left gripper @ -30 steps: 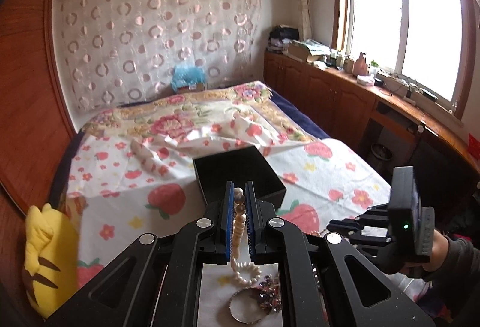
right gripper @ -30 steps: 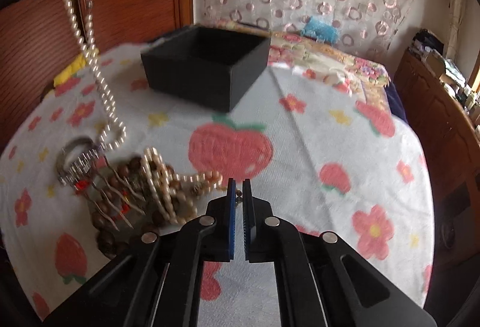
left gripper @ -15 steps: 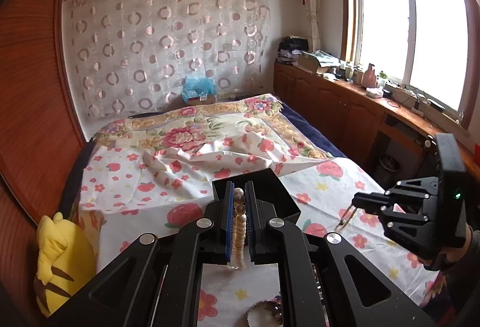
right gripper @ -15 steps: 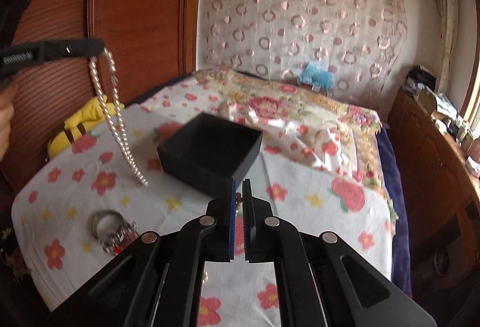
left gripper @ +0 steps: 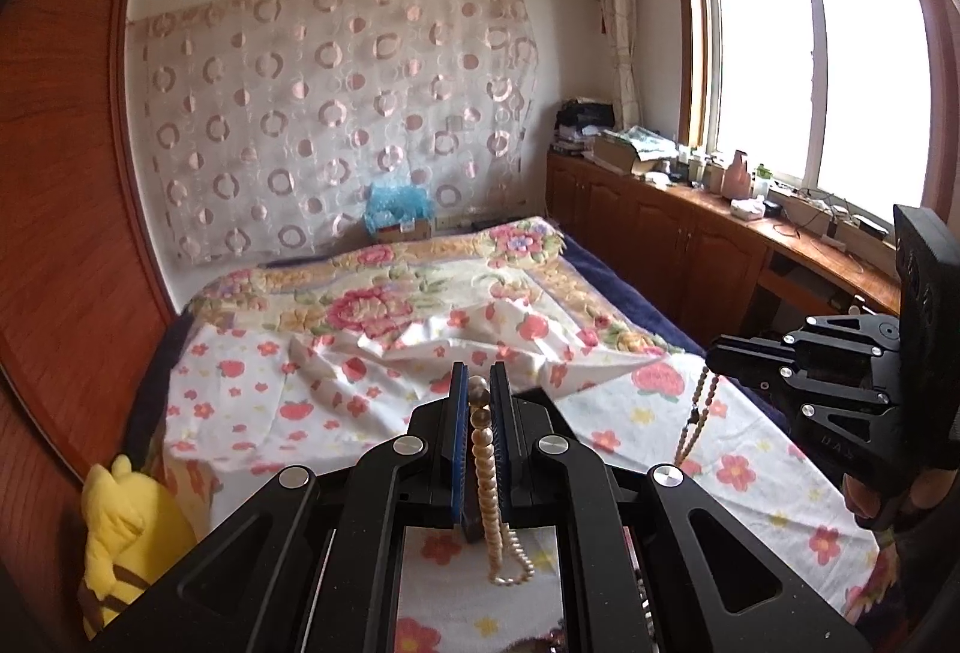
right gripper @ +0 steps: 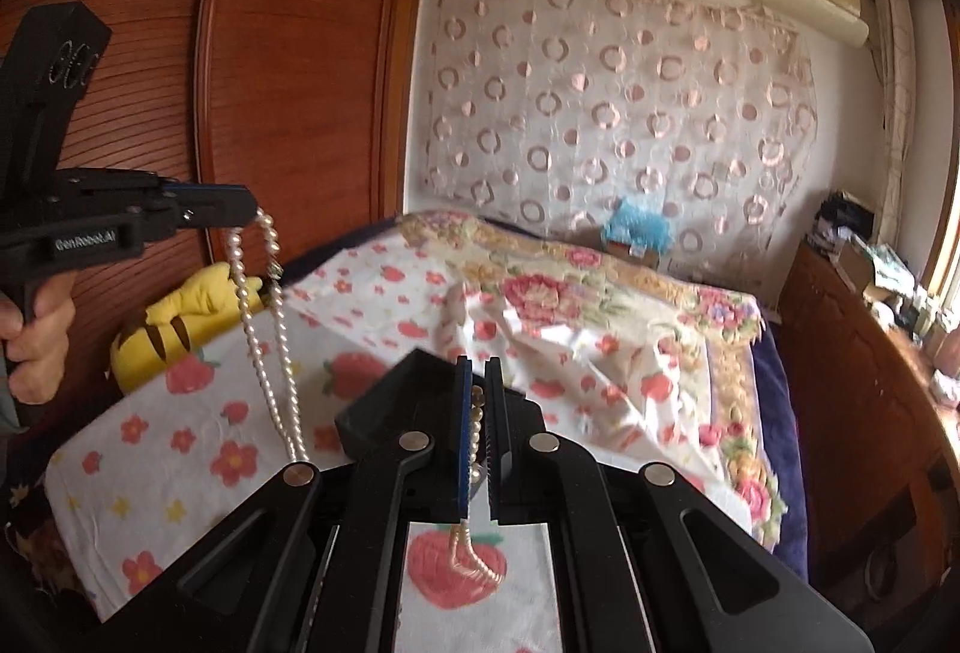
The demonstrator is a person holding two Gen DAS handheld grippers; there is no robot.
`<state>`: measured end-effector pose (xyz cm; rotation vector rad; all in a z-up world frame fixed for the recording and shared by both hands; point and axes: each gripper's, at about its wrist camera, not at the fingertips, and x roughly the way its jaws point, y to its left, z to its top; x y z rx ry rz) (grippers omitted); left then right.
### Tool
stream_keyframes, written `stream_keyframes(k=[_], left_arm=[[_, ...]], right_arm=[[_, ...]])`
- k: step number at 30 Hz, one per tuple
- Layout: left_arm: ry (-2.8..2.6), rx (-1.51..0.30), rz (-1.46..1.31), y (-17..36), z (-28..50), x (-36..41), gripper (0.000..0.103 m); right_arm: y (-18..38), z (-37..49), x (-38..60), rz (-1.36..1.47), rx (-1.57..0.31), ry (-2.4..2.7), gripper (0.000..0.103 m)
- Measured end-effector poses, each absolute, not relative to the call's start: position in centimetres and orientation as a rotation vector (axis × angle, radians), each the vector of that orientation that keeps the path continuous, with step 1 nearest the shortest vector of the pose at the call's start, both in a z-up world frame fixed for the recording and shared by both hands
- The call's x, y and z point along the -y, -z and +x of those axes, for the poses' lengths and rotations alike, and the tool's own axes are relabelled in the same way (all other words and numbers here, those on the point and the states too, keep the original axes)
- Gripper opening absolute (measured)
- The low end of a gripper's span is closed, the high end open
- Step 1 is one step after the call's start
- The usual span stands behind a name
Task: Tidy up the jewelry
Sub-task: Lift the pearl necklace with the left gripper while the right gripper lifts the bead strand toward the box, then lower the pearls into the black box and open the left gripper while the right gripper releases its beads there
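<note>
My left gripper (left gripper: 478, 383) is shut on a white pearl necklace (left gripper: 489, 479) that hangs down between its fingers; the right wrist view shows the strand (right gripper: 270, 329) dangling high above the bed. My right gripper (right gripper: 478, 377) is shut on a beige bead strand (right gripper: 474, 431); in the left wrist view it (left gripper: 696, 407) hangs from the right gripper's (left gripper: 717, 353) tip. A black open box (right gripper: 384, 407) sits on the strawberry-print sheet, mostly hidden behind the right gripper; only a sliver of it (left gripper: 528, 395) shows in the left wrist view.
A yellow plush toy (left gripper: 120, 527) lies at the bed's left edge by the wooden wardrobe (right gripper: 288, 71). A crumpled floral quilt (left gripper: 420, 305) covers the far bed. Wooden cabinets (left gripper: 690, 245) under the window run along the right. More jewelry (left gripper: 540, 644) lies on the sheet below.
Both grippers have risen higher above the bed, each lifting its strand clear of the jewelry pile. The box and pile have dropped lower in both views.
</note>
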<state>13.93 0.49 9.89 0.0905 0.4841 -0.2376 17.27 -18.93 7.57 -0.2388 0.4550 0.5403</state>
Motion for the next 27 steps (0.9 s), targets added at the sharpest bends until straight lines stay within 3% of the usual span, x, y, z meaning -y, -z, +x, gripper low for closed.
stream_keyframes(k=[14,27], left_arm=[[0.278,-0.451,0.078,-11.7,18.9,0.6,0.006],[0.275,-0.610,0.052,-4.0,23.1,-0.1,0.006]], right_arm=[[-11.0,20.3,19.2,-0.224,-0.395,-0.572,0.005],[-12.3,22.4,18.0,-0.201,-0.350,-0.589,0.005]])
